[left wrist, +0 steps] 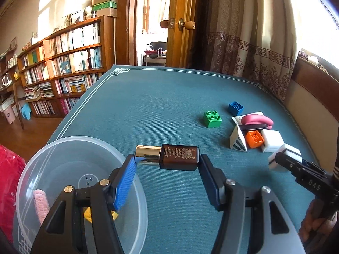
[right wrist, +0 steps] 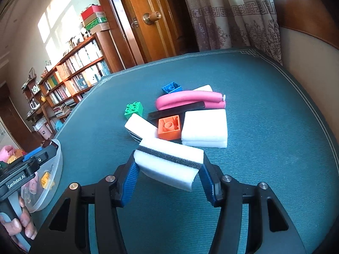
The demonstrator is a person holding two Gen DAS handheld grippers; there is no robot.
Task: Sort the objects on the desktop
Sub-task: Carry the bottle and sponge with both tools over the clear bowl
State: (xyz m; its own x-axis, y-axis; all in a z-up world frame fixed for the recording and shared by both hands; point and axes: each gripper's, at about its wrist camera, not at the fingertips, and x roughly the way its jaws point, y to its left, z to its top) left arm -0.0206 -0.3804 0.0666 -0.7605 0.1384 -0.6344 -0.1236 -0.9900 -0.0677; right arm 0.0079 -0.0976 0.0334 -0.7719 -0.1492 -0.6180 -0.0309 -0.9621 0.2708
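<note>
Mid-sort, the left gripper (left wrist: 167, 160) held a brown gold-capped bottle (left wrist: 169, 157) lengthwise in its jaws, just right of the clear plastic bowl (left wrist: 63, 146). The right gripper (right wrist: 168, 166) clamped a white sponge (right wrist: 169, 163) near the pile. Next, probably, the bottle needed carrying left over the bowl.

Legible to you: "GenRobot.AI" on the left hand-held gripper (right wrist: 35, 155) body, 8 o'clock; "DAS" on the right hand-held gripper (left wrist: 284, 158) body, 3 o'clock. Bottle (left wrist: 179, 157) print unreadable.

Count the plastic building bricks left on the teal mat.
3: green studded brick left of the pile, blue brick behind the pink foam roller, orange brick inside the pile. More could be hidden underneath.
</note>
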